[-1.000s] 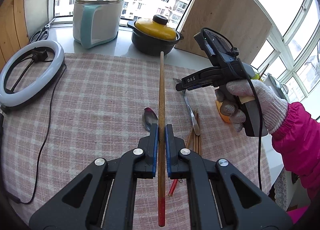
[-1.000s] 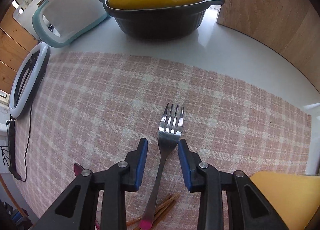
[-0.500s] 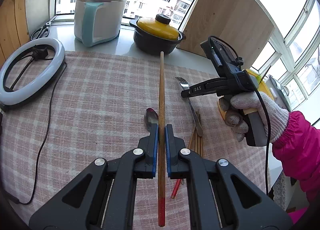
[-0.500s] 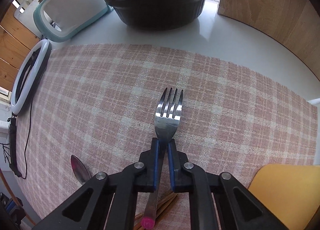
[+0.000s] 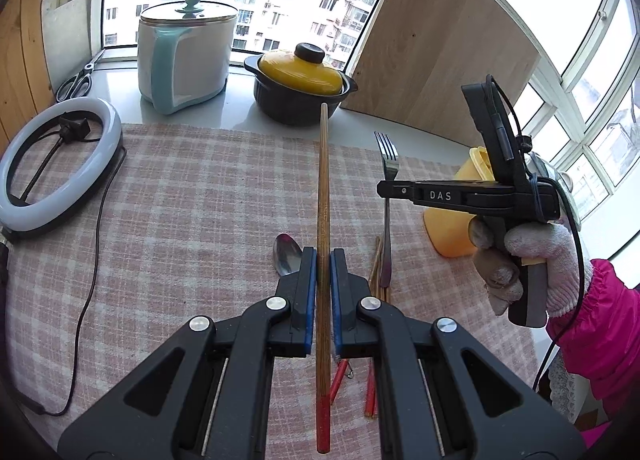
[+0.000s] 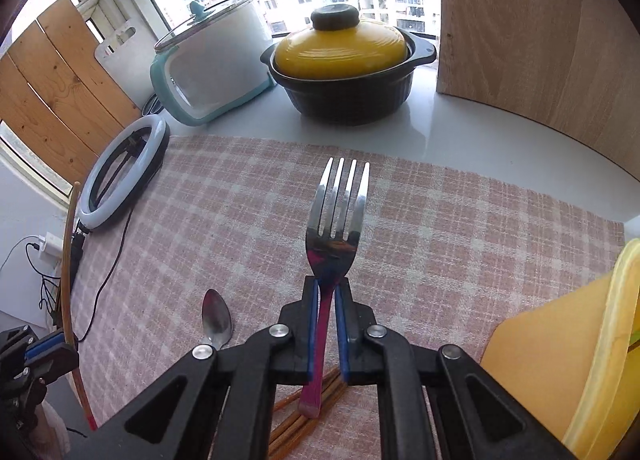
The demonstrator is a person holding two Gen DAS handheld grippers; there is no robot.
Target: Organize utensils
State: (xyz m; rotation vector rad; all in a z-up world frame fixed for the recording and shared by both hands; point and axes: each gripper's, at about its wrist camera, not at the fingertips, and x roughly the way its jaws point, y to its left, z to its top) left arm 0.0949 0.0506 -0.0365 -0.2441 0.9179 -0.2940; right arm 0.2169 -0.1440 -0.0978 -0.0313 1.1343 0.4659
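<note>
My left gripper [image 5: 323,260] is shut on a long wooden chopstick [image 5: 322,188] with a red end, held above the checked cloth. My right gripper [image 6: 326,292] is shut on the pink handle of a metal fork [image 6: 338,212], lifted off the cloth with its tines pointing away. From the left wrist view the fork [image 5: 387,164] hangs below the right gripper [image 5: 384,188], held by a gloved hand [image 5: 536,260]. A spoon [image 6: 216,318] and several chopsticks [image 6: 304,412] lie on the cloth. A yellow holder [image 6: 568,356] stands at the right.
At the back stand a black pot with a yellow lid [image 5: 300,88] and a white and teal cooker [image 5: 184,56]. A ring light [image 5: 60,164] with its cable lies at the left. Scissors [image 5: 76,82] lie near a white cutting board [image 5: 66,28]. A wooden panel [image 5: 444,60] leans at the back right.
My right gripper closed on the fork's handle and lifted it off the cloth, tilting upward. The left gripper kept still with its chopstick.
</note>
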